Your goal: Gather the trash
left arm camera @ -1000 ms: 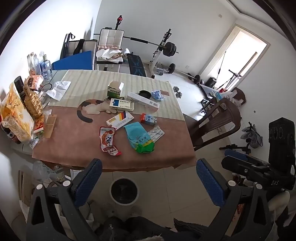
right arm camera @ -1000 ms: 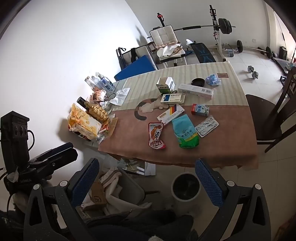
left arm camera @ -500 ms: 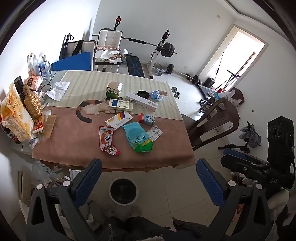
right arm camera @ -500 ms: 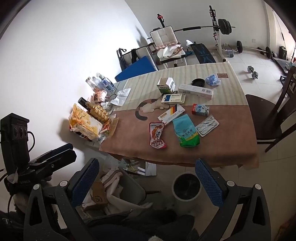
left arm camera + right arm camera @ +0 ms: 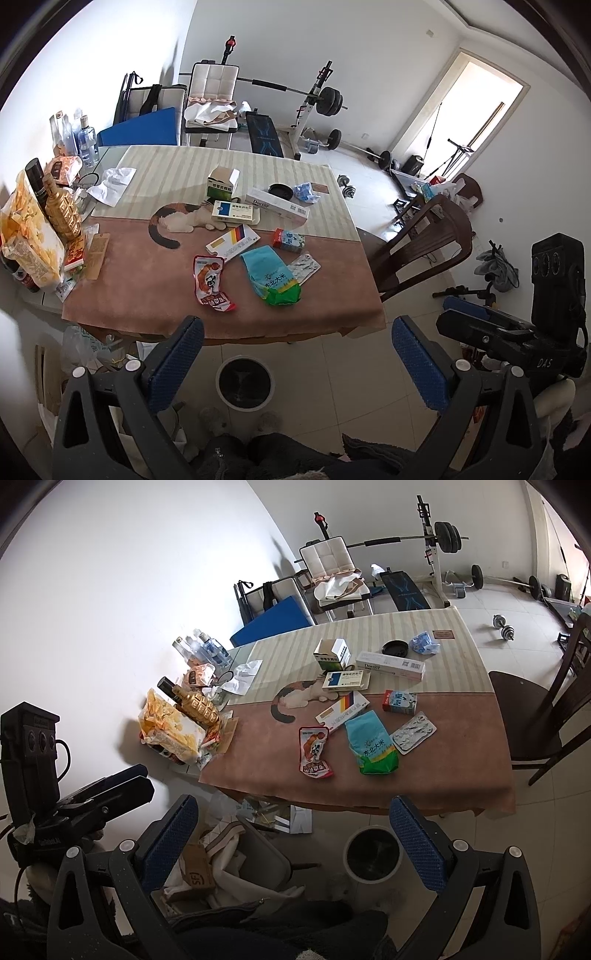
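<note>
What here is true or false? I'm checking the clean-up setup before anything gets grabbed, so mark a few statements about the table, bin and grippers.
1. Both the left gripper and the right gripper are open and hold nothing. True.
2. The trash bin stands on the table. False: it stands on the floor, in front of the table's near edge.
3. The red snack wrapper lies beside the teal rice bag. True.
4. The blister pack is already in the bin. False: it lies on the table by the rice bag.
</note>
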`<action>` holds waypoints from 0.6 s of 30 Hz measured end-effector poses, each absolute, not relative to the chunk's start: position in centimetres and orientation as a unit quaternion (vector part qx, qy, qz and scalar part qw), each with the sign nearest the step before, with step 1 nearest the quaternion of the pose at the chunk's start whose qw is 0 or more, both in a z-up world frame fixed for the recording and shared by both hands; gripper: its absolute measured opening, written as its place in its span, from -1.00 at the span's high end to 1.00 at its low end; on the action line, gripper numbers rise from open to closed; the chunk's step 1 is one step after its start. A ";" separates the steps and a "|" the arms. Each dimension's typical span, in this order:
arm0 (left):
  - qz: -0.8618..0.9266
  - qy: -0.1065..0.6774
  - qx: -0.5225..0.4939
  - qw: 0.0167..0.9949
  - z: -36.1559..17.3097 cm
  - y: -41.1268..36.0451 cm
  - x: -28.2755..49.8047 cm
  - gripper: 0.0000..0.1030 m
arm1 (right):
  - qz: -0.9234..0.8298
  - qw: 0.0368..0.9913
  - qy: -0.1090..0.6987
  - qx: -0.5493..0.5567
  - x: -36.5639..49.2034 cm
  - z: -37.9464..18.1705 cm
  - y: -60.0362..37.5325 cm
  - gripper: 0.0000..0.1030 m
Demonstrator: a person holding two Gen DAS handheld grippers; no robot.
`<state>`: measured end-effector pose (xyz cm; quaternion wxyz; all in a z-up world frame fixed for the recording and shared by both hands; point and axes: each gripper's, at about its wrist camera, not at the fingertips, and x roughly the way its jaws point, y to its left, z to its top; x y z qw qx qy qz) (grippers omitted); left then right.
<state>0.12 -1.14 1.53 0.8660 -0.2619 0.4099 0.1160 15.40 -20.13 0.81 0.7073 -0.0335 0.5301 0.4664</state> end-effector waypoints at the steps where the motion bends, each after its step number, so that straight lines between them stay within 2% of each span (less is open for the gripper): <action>1: 0.116 0.409 -0.262 0.866 1.6 -1.1 0.2 -1.00 | 0.466 0.708 0.530 -0.033 15.4 0.9 -20.1 -1.00; 18: 0.114 0.408 -0.263 0.867 1.5 -0.8 0.0 -1.00 | 0.469 0.706 0.529 -0.034 15.4 1.0 -20.1 -1.00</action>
